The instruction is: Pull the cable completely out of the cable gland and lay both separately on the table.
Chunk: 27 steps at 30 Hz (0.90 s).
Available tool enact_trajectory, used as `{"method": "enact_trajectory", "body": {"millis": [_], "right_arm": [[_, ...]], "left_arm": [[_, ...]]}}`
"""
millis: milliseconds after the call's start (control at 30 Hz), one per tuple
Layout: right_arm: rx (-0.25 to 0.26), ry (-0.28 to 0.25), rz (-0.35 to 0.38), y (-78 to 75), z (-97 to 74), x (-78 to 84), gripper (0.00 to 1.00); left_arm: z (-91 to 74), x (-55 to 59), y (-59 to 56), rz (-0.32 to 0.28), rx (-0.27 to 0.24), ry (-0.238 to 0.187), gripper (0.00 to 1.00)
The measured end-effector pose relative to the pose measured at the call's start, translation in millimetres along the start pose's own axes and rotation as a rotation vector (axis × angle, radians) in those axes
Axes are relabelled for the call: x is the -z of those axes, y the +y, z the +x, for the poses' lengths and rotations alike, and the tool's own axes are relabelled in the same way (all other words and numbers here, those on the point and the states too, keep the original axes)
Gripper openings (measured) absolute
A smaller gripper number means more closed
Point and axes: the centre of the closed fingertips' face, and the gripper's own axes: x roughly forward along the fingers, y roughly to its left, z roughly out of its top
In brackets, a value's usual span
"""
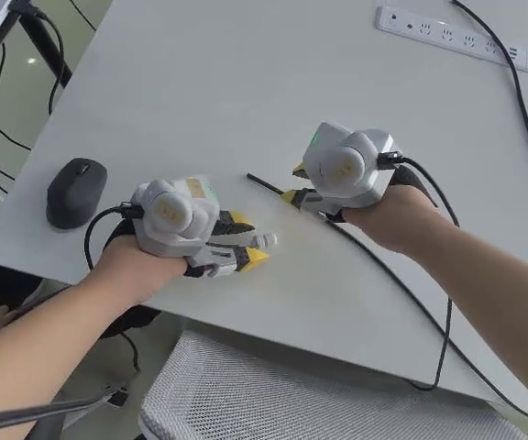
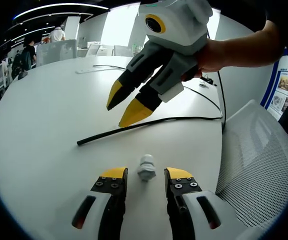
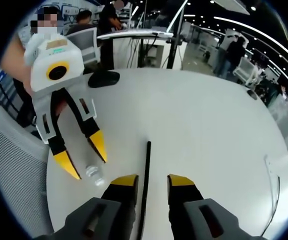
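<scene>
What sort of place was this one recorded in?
Probably an open-plan office or lab: a white table with a computer mouse and power strip, a mesh chair, and further desks with people behind.

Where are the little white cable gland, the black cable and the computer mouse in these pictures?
cable gland (image 2: 146, 167), left gripper view, on its white body.
cable (image 3: 147, 167), right gripper view, on its black sheath near the free end.
mouse (image 1: 76, 191), head view, on its dark top.
</scene>
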Motion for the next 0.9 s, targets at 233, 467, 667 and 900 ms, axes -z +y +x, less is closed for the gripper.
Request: {"method": "enact_trajectory", "body": {"millis": [233,467,667,900], "right_arm": [[0.039,-0.032,0.009,-5.0,-33.4,4.0,0.24],[0.072,-0.077,0.055,-6.9,-68.0,11.7,0.31],[0.083,-0.112,0.096,1.1,-97.3,19.0,0.35],[0.101,-0.149,0.130,10.2,-129.0,29.2,0.40]], "left_arm": [[-11.9,-8.2,-10.7,-0.004,-0.017,-0.019,0.38],[-21.9,-18.0,-22.9,-0.018,-0.038,-0.036,0.45],[-25.7,-23.6,-30.2,-0.035,-0.067,-0.046,0.52],[-31.5,-27.4,-37.2,-0.062,-0.100,-0.076,0.58]]}}
